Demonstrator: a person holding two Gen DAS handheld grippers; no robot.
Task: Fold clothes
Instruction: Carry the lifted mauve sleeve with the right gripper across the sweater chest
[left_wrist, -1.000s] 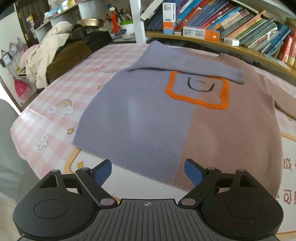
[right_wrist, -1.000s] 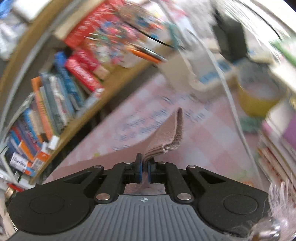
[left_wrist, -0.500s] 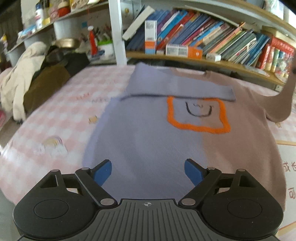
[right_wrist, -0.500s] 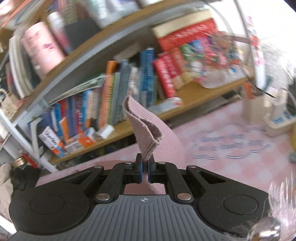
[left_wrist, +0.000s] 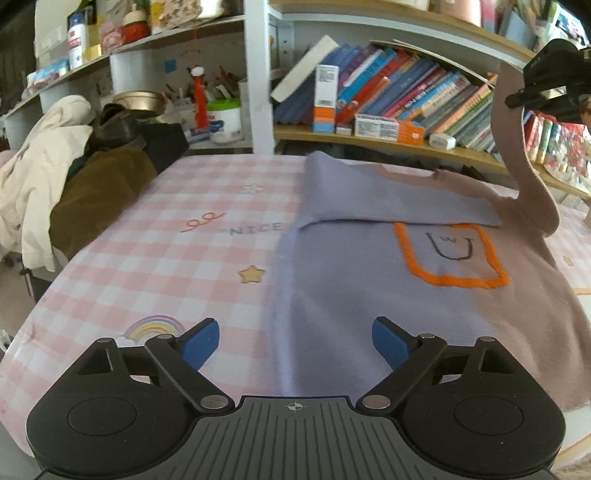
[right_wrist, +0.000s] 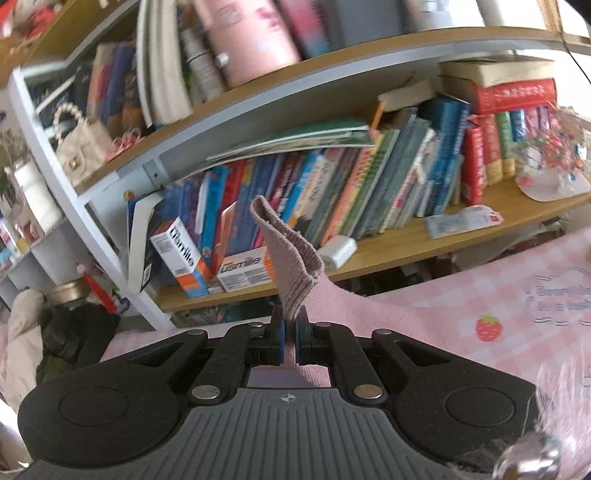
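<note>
Sweater (left_wrist: 369, 295): spread on tabletop (left_wrist: 166, 258), beneath left hand-held gripper (left_wrist: 295, 341), whose empty jaws are opening.
Brown sleeve (right_wrist: 291, 254): clamped in right hand-held gripper (right_wrist: 290, 341), raised.

A pink checked tablecloth (left_wrist: 192, 258), printed with a star (left_wrist: 251, 274) and a rainbow (left_wrist: 155, 326), is spread over the table. Behind it, a row of books (left_wrist: 413, 96) is lined up on a wooden shelf (left_wrist: 388, 142). A heap of cream and brown clothing (left_wrist: 62, 173) is piled at the left. A quilted cream handbag (right_wrist: 83, 147) is kept on an upper shelf.
</note>
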